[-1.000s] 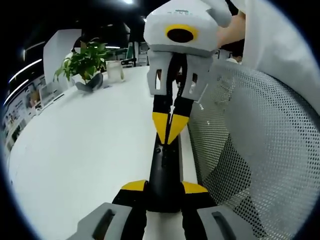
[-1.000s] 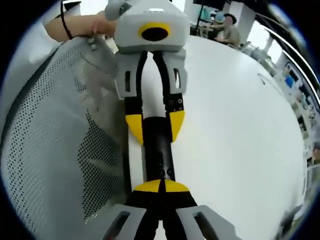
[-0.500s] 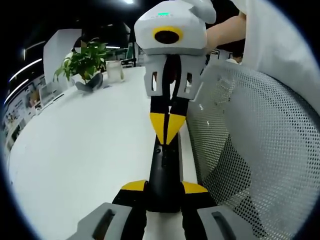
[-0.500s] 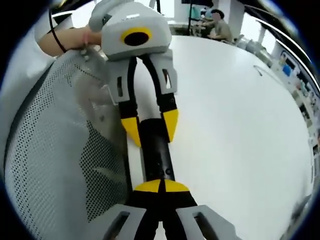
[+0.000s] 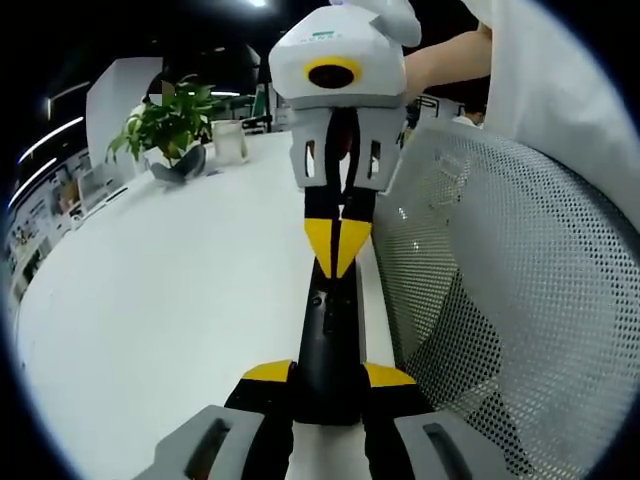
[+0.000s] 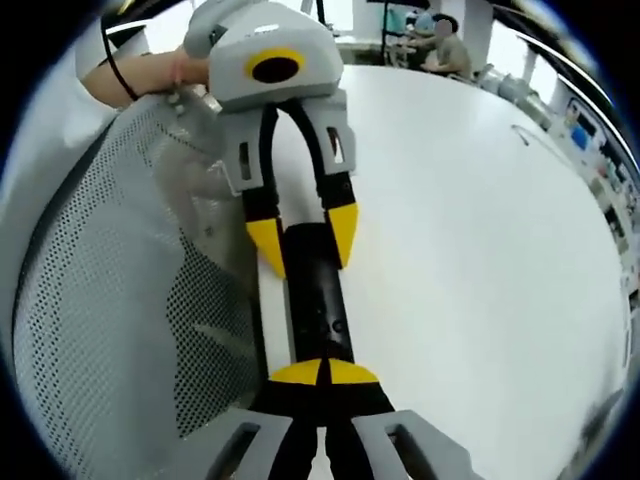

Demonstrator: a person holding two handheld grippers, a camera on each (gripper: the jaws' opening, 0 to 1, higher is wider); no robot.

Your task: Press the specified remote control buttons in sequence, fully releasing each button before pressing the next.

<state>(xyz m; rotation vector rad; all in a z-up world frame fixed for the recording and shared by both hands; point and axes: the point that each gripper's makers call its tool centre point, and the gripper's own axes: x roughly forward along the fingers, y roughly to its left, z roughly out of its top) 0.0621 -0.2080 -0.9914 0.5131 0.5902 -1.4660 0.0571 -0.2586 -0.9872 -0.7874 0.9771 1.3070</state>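
white round table [image 5: 150, 300] with leafy potted plant [image 5: 172, 125] at far edge | slim black remote control [image 5: 330, 340] lies lengthwise at table's edge, small buttons on top | left gripper [image 5: 328, 375] clamped on its near end | right gripper [image 5: 338, 245], tips together, poised at the remote's far end | white mesh chair back [image 5: 500, 300] just beside
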